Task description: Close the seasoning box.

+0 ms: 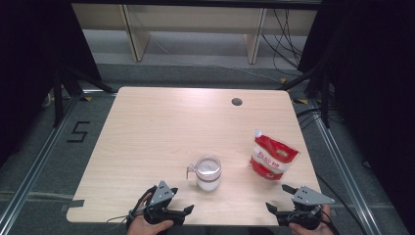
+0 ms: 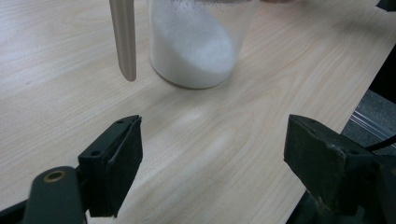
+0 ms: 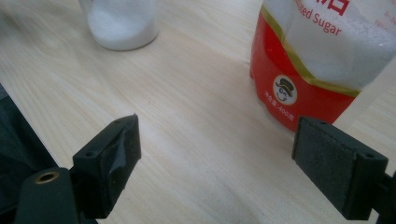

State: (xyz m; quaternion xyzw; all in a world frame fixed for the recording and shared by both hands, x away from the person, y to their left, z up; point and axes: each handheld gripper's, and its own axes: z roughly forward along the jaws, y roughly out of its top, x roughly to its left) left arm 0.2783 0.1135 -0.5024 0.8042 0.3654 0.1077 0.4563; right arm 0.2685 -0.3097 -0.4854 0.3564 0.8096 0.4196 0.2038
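A clear jar [image 1: 208, 173] partly filled with white sugar stands near the table's front middle. Something small sticks out at its left rim. In the left gripper view the jar [image 2: 196, 42] sits just ahead, with a pale flat strip [image 2: 124, 39] hanging beside it. A red and white sugar pouch [image 1: 272, 156] with a white spout stands to the jar's right. It is close ahead in the right gripper view, pouch [image 3: 322, 56] at right and jar [image 3: 122, 23] at upper left. My left gripper [image 1: 181, 199] is open at the front edge, short of the jar. My right gripper [image 1: 277, 198] is open below the pouch.
The wooden table [image 1: 161, 132] has a round cable hole [image 1: 237, 102] near its back right. Black curtains flank both sides. Wooden furniture legs [image 1: 133, 34] and cables [image 1: 288, 44] are on the floor behind. A "5" mark [image 1: 78, 131] is on the floor at left.
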